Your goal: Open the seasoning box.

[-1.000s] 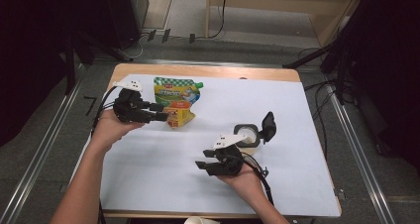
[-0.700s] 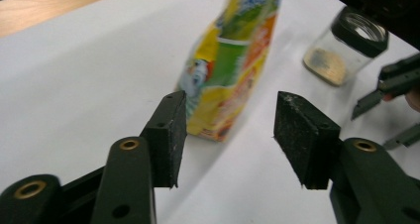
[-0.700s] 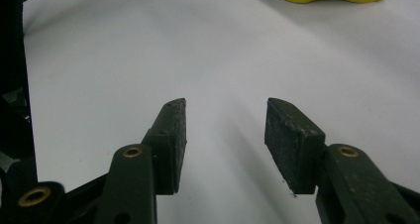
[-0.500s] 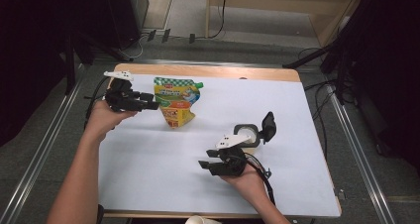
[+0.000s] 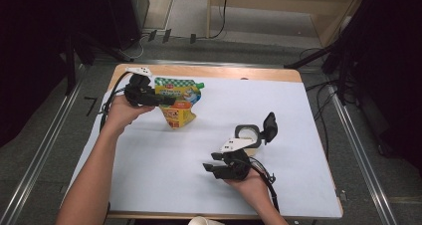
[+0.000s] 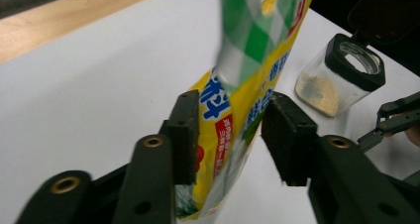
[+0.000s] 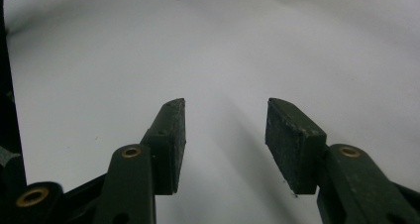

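Note:
A yellow and green checked pouch [image 5: 178,104] stands tilted at the far left of the white table cover [image 5: 308,105]. My left gripper [image 5: 169,101] comes at it from the left. In the left gripper view both pads press the pouch [image 6: 237,85] between them, so the left gripper [image 6: 230,135] is shut on it. A clear jar [image 5: 247,136] with a little powder and a flipped-up black lid [image 5: 269,127] stands right of centre; it is also the jar [image 6: 337,80] in the left gripper view. Just in front of it my right gripper [image 5: 209,166] points left, and in its own view the right gripper [image 7: 225,140] is open over bare white cover.
A wooden table edge [image 5: 224,71] runs along the far side. Cables trail off the left edge [image 5: 105,110]. Metal rails and dark stands flank the table on the floor. Bare white cover lies in the middle and at the front left.
The left hand drew back to the far left, then came right again until its jaws took the pouch. The right gripper has barely moved.

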### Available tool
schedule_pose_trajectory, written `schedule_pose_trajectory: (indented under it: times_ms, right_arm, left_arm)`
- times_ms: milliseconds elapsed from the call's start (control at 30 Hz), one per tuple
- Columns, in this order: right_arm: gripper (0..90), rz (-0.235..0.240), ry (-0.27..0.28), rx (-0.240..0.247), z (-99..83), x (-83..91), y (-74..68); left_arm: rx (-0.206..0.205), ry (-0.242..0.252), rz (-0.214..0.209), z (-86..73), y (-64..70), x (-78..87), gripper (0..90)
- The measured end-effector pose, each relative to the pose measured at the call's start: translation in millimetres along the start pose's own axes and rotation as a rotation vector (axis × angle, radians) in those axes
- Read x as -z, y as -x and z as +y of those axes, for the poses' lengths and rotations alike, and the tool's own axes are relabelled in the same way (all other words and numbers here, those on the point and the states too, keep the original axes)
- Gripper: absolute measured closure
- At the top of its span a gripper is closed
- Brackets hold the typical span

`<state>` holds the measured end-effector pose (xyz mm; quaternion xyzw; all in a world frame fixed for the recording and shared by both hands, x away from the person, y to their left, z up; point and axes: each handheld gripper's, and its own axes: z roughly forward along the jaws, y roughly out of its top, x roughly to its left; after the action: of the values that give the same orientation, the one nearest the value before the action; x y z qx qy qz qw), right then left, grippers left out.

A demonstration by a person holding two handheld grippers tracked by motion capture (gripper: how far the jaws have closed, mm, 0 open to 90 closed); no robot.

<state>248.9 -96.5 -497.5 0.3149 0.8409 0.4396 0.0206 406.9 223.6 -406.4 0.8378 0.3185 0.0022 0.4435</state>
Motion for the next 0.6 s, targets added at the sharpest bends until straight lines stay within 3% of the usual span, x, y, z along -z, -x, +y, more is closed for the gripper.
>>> schedule_pose_trajectory:
  times_ms: [200,267,300,433,600]
  right_arm:
    - [50.9,0.009,0.008,0.006,-0.4,-2.8,-2.1]
    - [51.7,0.012,0.023,0.007,0.8,-3.9,-2.2]
    - [52.1,0.021,0.058,-0.004,4.3,-3.4,-5.1]
    - [51.0,0.013,0.065,0.019,11.2,-4.6,-11.0]
    - [51.4,0.008,0.069,0.000,16.7,-11.9,-7.7]
  left_arm:
    - [0.012,0.033,0.000,-1.8,-0.4,-3.8,75.6]
    - [0.026,0.036,-0.003,-2.7,-0.5,-4.4,80.1]
    - [0.031,0.033,0.000,-3.0,0.1,-5.0,85.8]
    - [0.032,0.023,0.019,-0.1,6.8,-8.0,90.0]
    - [0.033,0.023,0.057,3.4,15.4,-9.3,90.0]
